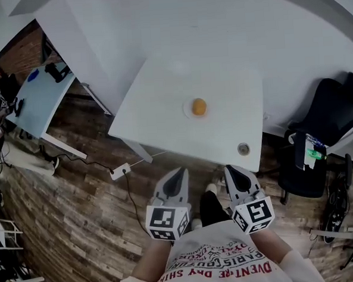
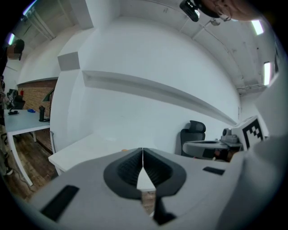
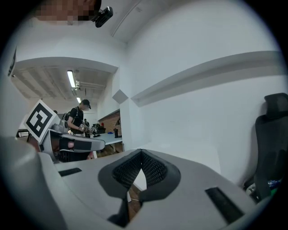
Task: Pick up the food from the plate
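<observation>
An orange round piece of food [image 1: 199, 107] lies on a white plate [image 1: 188, 111] near the middle of the white table [image 1: 162, 96]. Both grippers hang close to my body, short of the table's near edge. The left gripper [image 1: 177, 173] is shut with nothing in it, and its jaws meet in the left gripper view [image 2: 142, 155]. The right gripper [image 1: 233, 171] is also shut and empty, as the right gripper view [image 3: 141, 155] shows. A thin orange sliver of the food [image 2: 125, 150] peeks over the left jaw.
A small round grey object [image 1: 243, 149] sits at the table's near right corner. A black office chair [image 1: 325, 128] stands to the right. A second table [image 1: 40, 98] is at the far left, with a power strip [image 1: 120, 170] on the wooden floor. A person [image 3: 77, 117] stands far off.
</observation>
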Tool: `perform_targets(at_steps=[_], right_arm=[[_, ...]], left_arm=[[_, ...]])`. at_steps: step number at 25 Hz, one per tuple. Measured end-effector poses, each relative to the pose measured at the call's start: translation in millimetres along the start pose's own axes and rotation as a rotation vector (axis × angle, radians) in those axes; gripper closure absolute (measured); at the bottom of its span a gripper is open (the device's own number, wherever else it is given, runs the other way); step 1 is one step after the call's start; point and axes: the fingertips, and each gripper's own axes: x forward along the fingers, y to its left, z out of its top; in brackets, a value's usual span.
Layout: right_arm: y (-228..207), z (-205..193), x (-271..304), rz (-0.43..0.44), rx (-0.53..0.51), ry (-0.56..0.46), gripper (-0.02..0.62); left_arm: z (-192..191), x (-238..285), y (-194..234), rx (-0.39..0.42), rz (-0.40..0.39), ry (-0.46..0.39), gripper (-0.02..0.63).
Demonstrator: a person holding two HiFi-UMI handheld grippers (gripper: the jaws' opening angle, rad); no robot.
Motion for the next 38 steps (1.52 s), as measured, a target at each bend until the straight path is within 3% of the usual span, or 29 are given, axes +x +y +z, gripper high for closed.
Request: perform_targets(at_steps=[8,17,30,38], right_arm=[[-56.7,28.9,91.2,0.074,0.004,-0.027,0.586],[-140.8,45.9,167.5,0.096,0.034,-0.012,0.586],[-197.9,-4.3,219.3,0.016,0.108,0.132,0.586],[-203.1,-23.1,246.8,-0.035,0.137,0.189,0.586]], left_arm=[[44.1,85.1,41.8,0.019,0.084,-0.021,0.598],[64.5,187.3,58.3,0.017,0.101,0.024,0.598],[27.6,281.7,77.9,-0.033,0.041,0.14,0.598],[-20.2,332.3,84.6,-0.032,-0.073,0.326,0.585]])
